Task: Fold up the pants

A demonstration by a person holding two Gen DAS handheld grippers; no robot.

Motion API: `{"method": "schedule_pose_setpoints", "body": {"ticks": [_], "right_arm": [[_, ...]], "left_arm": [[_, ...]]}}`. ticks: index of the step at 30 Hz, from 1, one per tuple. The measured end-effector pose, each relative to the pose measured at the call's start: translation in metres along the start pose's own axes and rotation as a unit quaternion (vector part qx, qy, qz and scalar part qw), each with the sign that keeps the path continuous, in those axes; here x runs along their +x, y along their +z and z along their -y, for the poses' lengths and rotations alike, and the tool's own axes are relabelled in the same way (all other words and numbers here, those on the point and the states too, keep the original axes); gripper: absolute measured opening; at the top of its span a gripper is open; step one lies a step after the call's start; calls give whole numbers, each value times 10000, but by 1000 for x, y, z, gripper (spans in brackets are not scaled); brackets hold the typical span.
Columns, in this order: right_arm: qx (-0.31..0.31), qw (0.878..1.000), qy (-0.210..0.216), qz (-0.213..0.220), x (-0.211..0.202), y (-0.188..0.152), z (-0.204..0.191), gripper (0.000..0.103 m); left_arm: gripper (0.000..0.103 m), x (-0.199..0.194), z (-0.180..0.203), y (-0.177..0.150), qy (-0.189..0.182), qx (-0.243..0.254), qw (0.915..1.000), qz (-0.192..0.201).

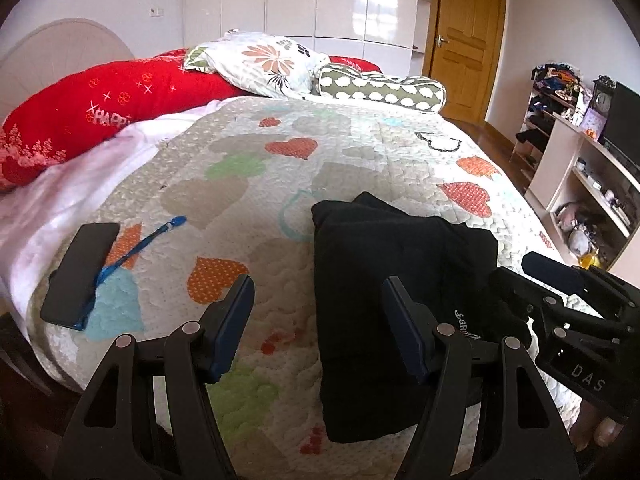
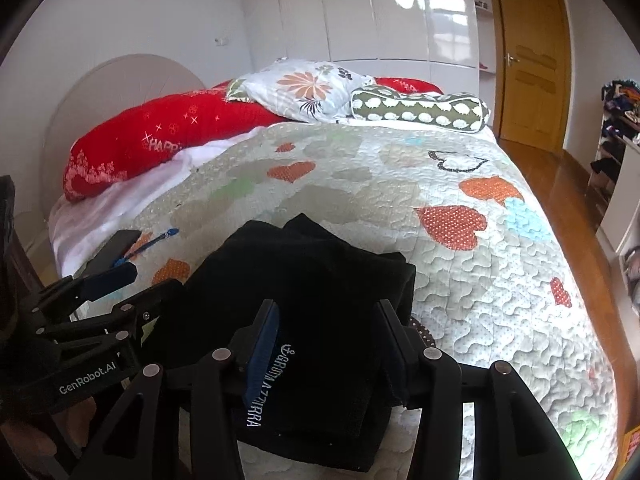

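Observation:
The black pants [image 1: 384, 280] lie folded in a compact stack on the heart-patterned quilt [image 1: 280, 184] near the bed's front edge; white lettering shows on top. My left gripper [image 1: 318, 326] is open and empty, hovering over the stack's left edge. In the right wrist view the pants [image 2: 320, 292] fill the lower middle, with the lettering [image 2: 266, 384] between the fingers. My right gripper [image 2: 328, 344] is open above the stack, holding nothing. Each gripper shows at the edge of the other's view: the right gripper [image 1: 576, 304] and the left gripper [image 2: 92, 312].
A black phone [image 1: 80, 272] with a blue strap [image 1: 132, 256] lies on the quilt at the left. Red, floral and green pillows [image 1: 264, 64] sit at the head. Shelves with clutter [image 1: 580, 168] and a wooden door [image 1: 464, 36] stand to the right.

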State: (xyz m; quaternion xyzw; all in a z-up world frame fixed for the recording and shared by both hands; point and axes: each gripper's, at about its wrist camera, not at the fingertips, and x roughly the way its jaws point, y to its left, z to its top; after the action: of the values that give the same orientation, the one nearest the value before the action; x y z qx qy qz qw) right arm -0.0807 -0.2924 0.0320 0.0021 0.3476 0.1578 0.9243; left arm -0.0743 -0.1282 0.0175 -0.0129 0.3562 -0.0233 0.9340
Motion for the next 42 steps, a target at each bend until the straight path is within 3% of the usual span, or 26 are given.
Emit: {"method": "schedule_pose_setpoints", "body": {"ticks": [42], "right_arm": [[175, 9998, 55, -93, -1, -13, 6, 50]], "left_arm": [[67, -8, 11, -6, 338, 136, 9987, 347]]}}
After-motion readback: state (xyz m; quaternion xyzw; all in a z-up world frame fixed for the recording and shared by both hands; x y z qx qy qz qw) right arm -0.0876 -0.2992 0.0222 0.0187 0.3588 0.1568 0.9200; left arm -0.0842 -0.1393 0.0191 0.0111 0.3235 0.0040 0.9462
